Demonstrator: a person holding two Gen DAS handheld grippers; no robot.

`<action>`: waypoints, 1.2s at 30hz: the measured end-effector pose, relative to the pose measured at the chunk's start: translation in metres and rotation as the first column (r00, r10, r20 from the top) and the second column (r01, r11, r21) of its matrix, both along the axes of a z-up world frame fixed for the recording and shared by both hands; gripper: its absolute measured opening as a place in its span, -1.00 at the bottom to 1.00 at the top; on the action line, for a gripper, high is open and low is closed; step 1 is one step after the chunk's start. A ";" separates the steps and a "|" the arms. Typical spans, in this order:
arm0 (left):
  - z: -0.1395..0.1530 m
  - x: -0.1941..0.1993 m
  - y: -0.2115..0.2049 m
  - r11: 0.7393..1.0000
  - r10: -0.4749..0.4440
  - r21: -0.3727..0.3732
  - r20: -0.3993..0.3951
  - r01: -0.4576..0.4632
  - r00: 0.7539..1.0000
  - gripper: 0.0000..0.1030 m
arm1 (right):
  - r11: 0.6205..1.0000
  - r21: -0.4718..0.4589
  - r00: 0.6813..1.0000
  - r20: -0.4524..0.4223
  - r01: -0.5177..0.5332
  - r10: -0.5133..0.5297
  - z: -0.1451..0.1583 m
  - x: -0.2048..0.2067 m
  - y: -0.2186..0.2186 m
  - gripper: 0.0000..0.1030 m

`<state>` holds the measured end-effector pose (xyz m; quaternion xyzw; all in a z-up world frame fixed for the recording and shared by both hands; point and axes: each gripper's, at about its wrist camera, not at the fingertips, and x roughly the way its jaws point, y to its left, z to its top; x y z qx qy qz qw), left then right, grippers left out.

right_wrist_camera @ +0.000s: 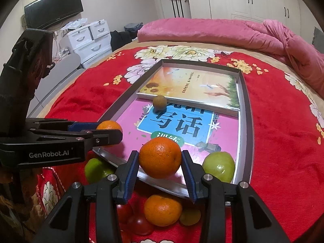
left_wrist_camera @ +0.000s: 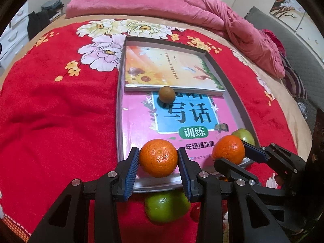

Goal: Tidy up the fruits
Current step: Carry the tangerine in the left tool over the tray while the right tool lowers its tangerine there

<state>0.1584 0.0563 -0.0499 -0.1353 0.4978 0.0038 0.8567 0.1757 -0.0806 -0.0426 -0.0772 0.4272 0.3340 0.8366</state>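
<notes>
Left wrist view: an orange is clamped between the blue pads of the left claw, held over the near edge of a shallow grey tray that is laid on a red flowered blanket. At about three o'clock from it, a second orange is clamped in the right claw, also over the tray's near edge. Two books are laid flat inside the tray: a pink book nearest the camera and a sunflower book overlapping it at twelve o'clock. A small brown kiwi is seen on the pink book, against the sunflower book's edge. A green apple is seen in the tray's near right corner, partly hidden behind the right claw's orange. Outside the tray, at six o'clock, another green apple is lying on the blanket beneath the left claw. A crumpled pink quilt is piled at the far end of the bed.

Right wrist view: the same tray is seen, with the kiwi at twelve o'clock and the apple inside it at three o'clock from the held orange. On the blanket below the claw, a loose orange, red tomatoes and a small yellow-green fruit are gathered outside the tray.
</notes>
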 end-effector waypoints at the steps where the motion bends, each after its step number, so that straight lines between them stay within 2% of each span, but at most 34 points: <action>1: -0.001 0.000 0.000 1.000 0.001 -0.004 -0.003 -0.001 1.000 -0.23 | 1.000 -0.004 1.000 -0.002 0.000 0.000 -0.001 0.000 0.000 -0.18; 18: -0.001 0.001 0.001 1.000 0.000 -0.001 0.002 0.000 1.000 -0.23 | 1.000 -0.013 0.999 -0.034 0.001 -0.002 -0.008 0.002 0.001 -0.17; 36: -0.002 0.002 0.000 1.000 -0.001 -0.005 -0.007 0.001 1.000 -0.23 | 1.000 0.015 1.000 0.008 -0.019 0.019 0.001 -0.004 0.001 -0.09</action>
